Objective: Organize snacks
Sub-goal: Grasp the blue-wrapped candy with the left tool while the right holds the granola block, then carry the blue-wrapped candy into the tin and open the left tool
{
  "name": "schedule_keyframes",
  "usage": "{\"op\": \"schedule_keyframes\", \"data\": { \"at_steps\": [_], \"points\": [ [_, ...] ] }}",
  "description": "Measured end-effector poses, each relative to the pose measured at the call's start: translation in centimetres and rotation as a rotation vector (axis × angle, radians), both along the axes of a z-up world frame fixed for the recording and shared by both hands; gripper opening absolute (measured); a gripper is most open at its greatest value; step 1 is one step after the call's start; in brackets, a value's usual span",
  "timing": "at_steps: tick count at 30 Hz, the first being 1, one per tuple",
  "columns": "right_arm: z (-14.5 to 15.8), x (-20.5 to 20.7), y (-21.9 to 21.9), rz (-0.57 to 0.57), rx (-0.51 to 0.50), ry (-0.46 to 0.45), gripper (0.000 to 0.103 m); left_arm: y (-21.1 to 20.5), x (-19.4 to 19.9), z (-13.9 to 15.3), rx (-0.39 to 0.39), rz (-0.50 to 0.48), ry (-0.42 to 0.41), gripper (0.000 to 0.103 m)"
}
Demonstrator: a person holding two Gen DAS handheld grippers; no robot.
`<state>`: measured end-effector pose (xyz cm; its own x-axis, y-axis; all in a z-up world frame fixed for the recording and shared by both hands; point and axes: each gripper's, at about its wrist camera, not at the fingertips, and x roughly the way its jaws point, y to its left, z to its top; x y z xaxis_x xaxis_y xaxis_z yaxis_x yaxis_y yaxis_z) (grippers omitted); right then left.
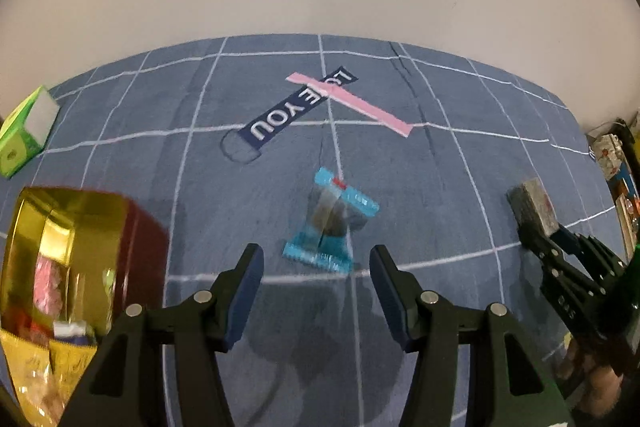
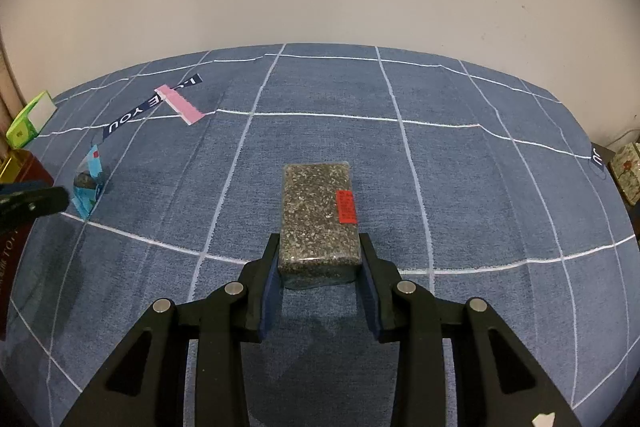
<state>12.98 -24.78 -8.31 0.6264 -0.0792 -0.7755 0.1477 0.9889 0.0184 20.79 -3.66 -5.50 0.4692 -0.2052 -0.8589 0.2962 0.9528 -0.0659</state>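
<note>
A blue-ended clear snack packet (image 1: 330, 219) lies on the blue grid cloth (image 1: 420, 167). My left gripper (image 1: 316, 259) hangs open just short of it, and the packet is ahead of the fingertips, not between the pads. A gold and red tin (image 1: 68, 259) with wrapped snacks inside stands to its left. My right gripper (image 2: 320, 243) is shut on the near end of a speckled grey block (image 2: 320, 215) with a red label. That block (image 1: 534, 205) also shows at the right of the left wrist view. The packet (image 2: 88, 183) and a left finger (image 2: 36, 203) show far left.
A green carton (image 1: 24, 135) stands at the cloth's far left edge. A pink strip (image 1: 348, 103) crosses a dark "LOVE YOU" label (image 1: 296, 111) further back. A plain wall rises behind the cloth. Patterned boxes (image 2: 628, 171) crowd the right edge.
</note>
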Motion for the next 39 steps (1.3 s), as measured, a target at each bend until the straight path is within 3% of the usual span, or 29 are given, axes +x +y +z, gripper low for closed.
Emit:
{"op": "schedule_keyframes", "data": {
  "at_steps": [14, 18, 22, 39],
  "points": [
    [0.0, -0.2, -0.4, 0.001, 0.014, -0.003, 0.034, -0.7, 2.4, -1.7, -0.04, 0.009, 0.034, 0.056],
    [0.0, -0.2, -0.4, 0.001, 0.013, -0.002, 0.034, -1.1, 2.6, -1.9, -0.039, 0.003, 0.038, 0.038],
    [0.0, -0.2, -0.4, 0.001, 0.013, -0.002, 0.034, -1.1, 3.0, -2.3, -0.042, 0.016, 0.061, 0.031],
    [0.0, -0.2, -0.3, 0.001, 0.01, -0.001, 0.034, -1.8, -0.2, -0.5, -0.035, 0.002, 0.027, 0.027]
  ]
}}
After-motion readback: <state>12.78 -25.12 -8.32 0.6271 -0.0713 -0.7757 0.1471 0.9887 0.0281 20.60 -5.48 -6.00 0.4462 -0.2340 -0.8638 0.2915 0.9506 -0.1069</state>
